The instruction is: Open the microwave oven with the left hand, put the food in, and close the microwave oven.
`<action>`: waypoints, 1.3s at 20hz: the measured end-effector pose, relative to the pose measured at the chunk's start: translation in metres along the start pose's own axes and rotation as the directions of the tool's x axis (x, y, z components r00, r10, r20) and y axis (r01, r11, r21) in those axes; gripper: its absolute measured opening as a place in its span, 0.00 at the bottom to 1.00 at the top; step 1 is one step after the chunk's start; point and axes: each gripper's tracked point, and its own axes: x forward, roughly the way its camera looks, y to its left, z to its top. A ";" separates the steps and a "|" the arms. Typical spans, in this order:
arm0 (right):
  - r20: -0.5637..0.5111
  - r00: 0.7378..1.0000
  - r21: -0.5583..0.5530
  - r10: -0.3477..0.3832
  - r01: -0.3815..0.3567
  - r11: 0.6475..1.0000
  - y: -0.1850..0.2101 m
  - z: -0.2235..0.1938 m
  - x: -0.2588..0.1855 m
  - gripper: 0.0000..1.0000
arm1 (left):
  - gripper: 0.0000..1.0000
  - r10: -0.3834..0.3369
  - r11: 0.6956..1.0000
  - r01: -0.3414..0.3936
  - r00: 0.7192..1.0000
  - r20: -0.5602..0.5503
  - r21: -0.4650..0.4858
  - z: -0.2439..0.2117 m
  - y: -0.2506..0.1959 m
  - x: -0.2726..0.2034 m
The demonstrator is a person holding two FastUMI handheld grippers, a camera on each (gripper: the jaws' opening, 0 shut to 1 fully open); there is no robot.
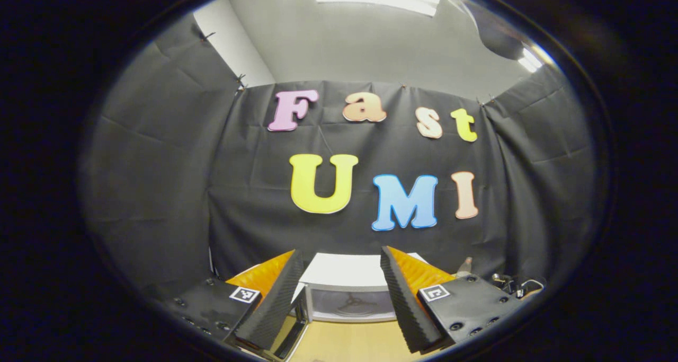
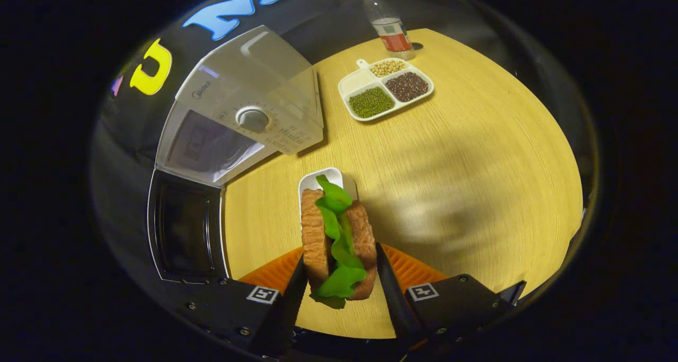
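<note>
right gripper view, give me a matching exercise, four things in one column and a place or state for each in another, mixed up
Things:
1. sandwich
2. microwave door
3. bottle
4. divided tray

Places or states:
A. swung open
B. standing at the table's far edge
C. between the fingers of the right hand-held gripper
D. holding beans and grains

Pairs: 1-C, 2-A, 3-B, 4-D

My left gripper view sits low, tilted up at the black cloth back wall (image 1: 159,166) and ceiling, with just the top of the white microwave oven (image 1: 352,293) close ahead. My right gripper view looks steeply down from higher up onto the round light wooden table (image 2: 476,166). Both catch that microwave (image 2: 238,118), door swung open.
</note>
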 end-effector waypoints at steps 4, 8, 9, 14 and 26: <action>0.010 1.000 0.019 0.005 -0.005 1.000 0.011 0.005 -0.016 0.30 | 0.94 -0.054 0.998 0.054 0.999 0.010 -0.042 0.002 0.014 0.012; 0.130 0.991 0.036 0.011 -0.016 0.999 0.037 0.017 -0.041 0.30 | 0.94 -0.080 0.996 0.081 0.997 0.023 -0.045 0.008 0.050 0.018; 0.156 0.987 0.052 0.034 -0.043 0.998 0.050 0.019 -0.048 0.30 | 0.94 -0.091 0.994 0.092 0.996 0.024 -0.059 0.010 0.058 0.020; 0.252 0.942 0.090 0.222 -0.251 0.964 0.136 0.015 -0.068 0.30 | 0.94 -0.129 0.988 0.131 0.991 0.025 -0.079 0.010 0.102 0.027; 0.431 0.802 0.200 0.412 -0.531 0.824 0.267 0.024 -0.015 0.30 | 0.94 -0.108 0.989 0.110 0.994 0.025 -0.096 0.013 0.203 -0.007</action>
